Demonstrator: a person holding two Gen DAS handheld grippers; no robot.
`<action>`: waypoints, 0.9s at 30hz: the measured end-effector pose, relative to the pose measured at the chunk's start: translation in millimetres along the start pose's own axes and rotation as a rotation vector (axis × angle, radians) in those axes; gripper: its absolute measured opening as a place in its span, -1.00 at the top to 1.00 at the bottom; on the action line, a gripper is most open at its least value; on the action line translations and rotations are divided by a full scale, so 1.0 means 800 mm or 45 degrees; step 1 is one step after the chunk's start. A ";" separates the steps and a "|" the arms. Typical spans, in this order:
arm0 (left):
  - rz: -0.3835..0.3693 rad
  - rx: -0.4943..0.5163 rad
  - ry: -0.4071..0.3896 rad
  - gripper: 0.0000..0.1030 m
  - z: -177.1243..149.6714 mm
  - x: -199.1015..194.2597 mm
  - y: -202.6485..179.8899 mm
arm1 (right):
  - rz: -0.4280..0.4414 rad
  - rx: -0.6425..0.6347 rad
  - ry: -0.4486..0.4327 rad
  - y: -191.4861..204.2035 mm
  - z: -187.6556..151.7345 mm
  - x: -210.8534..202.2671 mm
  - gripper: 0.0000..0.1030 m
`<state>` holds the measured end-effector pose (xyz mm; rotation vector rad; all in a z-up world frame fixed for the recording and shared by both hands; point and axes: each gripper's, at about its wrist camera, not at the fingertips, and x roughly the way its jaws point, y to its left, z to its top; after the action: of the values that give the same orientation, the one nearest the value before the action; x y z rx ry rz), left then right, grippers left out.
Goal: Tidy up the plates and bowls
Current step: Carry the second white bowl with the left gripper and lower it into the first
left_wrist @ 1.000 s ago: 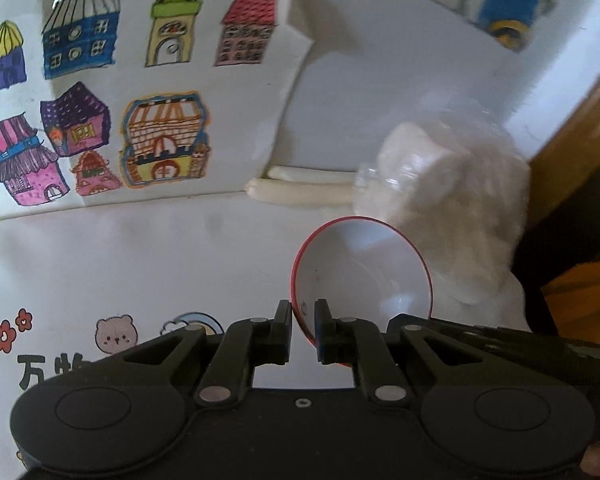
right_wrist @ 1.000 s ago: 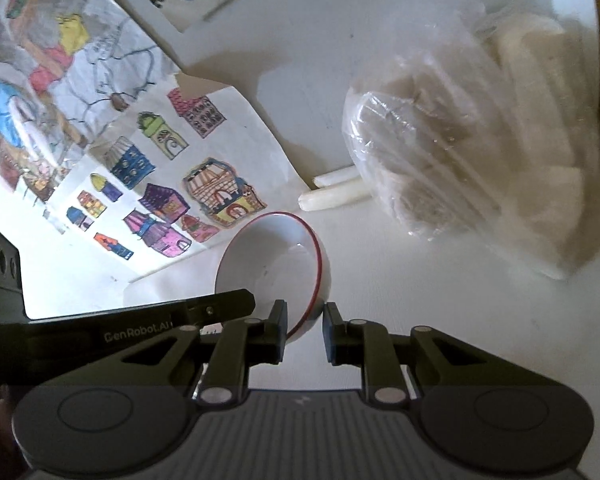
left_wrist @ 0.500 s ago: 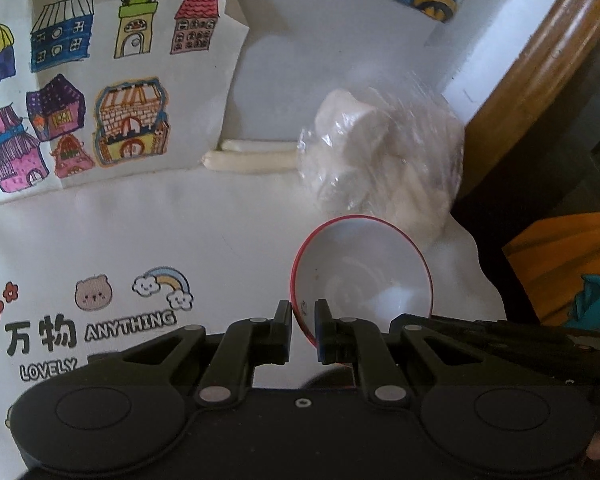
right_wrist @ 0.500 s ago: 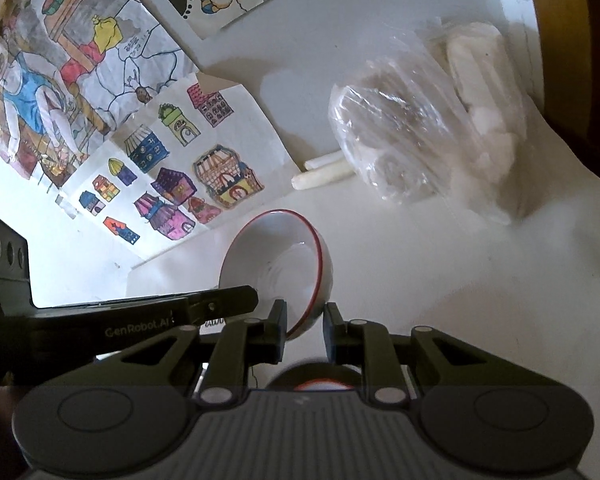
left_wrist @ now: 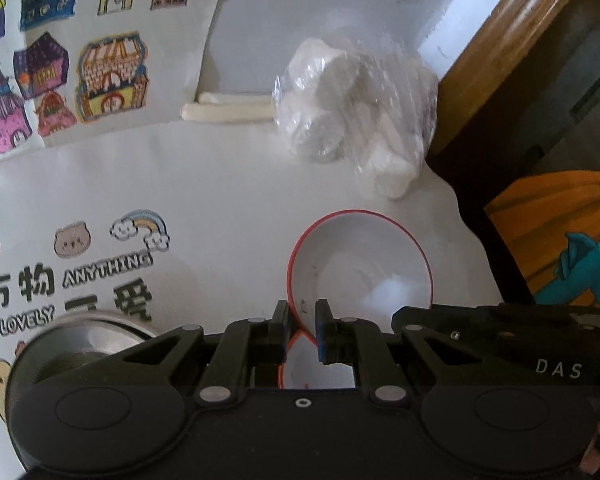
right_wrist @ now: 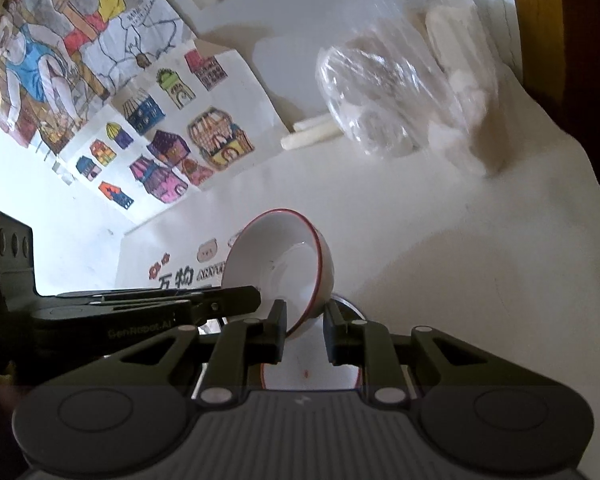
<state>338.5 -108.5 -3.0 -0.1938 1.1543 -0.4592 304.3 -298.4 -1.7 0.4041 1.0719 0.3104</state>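
Note:
A white bowl with a red rim is held in the air between both grippers. My left gripper is shut on its near left rim. My right gripper is shut on the opposite rim of the same bowl, which tilts toward the left gripper arm. Below it a second red-rimmed white bowl shows between the fingers; it also shows in the right wrist view. A steel bowl stands to the left of it on the table.
A clear plastic bag of white pieces lies at the back right, with two white sticks beside it. Children's drawings lean against the wall. The table edge drops off at the right by a wooden frame.
Both grippers have pulled back and up from the wall with the bowl between them. The second red-rimmed bowl and the steel bowl have come into view below.

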 end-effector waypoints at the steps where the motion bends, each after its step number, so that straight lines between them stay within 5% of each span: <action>1: -0.002 -0.002 0.012 0.75 -0.003 0.001 0.000 | -0.003 0.002 0.007 0.000 -0.003 0.000 0.57; 27: 0.010 0.021 0.124 0.71 -0.036 0.009 -0.005 | -0.003 0.006 0.121 -0.004 -0.029 0.001 0.56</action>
<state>314.0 -112.9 -19.2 -0.1538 1.2460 -0.4755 284.2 -297.3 -13.8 0.3951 1.1663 0.3281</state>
